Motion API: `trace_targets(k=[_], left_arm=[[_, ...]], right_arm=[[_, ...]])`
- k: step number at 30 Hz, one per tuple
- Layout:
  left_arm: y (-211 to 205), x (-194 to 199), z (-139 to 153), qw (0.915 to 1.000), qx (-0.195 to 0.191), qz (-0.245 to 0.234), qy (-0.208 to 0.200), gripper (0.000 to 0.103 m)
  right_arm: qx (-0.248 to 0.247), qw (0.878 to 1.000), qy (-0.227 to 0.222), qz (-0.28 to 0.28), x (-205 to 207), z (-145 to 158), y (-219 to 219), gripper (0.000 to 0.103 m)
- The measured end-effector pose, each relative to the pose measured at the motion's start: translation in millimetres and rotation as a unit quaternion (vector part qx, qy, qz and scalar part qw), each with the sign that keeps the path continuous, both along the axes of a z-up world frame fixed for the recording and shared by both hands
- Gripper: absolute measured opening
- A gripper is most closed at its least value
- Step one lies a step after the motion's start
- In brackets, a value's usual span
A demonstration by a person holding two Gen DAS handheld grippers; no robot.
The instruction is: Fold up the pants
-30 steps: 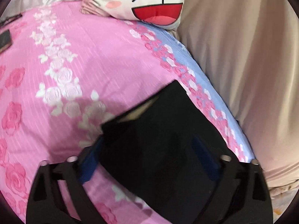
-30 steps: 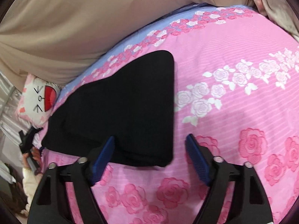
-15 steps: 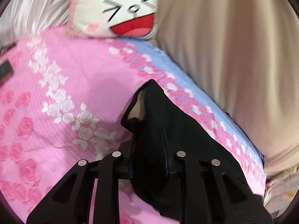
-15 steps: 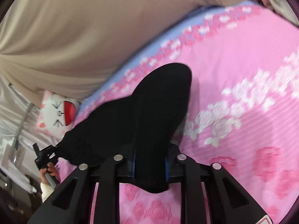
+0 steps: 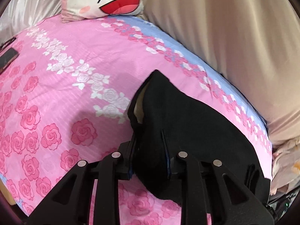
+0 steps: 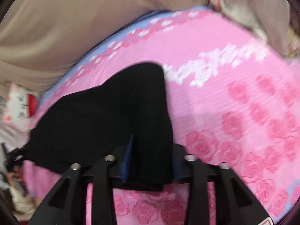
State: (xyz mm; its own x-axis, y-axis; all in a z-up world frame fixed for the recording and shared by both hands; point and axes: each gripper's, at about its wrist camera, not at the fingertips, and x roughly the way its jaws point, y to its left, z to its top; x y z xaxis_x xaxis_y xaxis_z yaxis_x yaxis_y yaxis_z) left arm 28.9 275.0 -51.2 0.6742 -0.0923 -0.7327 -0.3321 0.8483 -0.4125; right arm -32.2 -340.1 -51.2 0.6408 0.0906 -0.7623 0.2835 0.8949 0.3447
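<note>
Gripping black pants at one end, left gripper is nearly closed, pads pinching cloth. Right gripper has the other end between its pads, jaws just opening wider, cloth bunched there. Pants lifted off the pink sheet, far edge near the beige curtain

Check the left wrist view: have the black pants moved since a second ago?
Yes. The black pants, flat before, are now pinched in the left gripper and lifted off the pink floral sheet.
</note>
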Motion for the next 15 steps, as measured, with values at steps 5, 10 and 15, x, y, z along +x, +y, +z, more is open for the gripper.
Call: trace_targets(k=[5,10,15], left_arm=[[13,13,-15,0.9994,-0.019,0.012,0.027,0.029],[17,17,-23,0.9992,-0.024,0.010,0.030,0.031],[29,14,-29,0.9984,-0.052,-0.004,0.024,0.035]], right_arm=[[-0.097,0.980,-0.130,0.112,-16,66,85,0.070],[-0.081,0.951,-0.096,0.283,16,39,198,0.050],[-0.053,0.958,-0.041,0.279,50,6,215,0.007]])
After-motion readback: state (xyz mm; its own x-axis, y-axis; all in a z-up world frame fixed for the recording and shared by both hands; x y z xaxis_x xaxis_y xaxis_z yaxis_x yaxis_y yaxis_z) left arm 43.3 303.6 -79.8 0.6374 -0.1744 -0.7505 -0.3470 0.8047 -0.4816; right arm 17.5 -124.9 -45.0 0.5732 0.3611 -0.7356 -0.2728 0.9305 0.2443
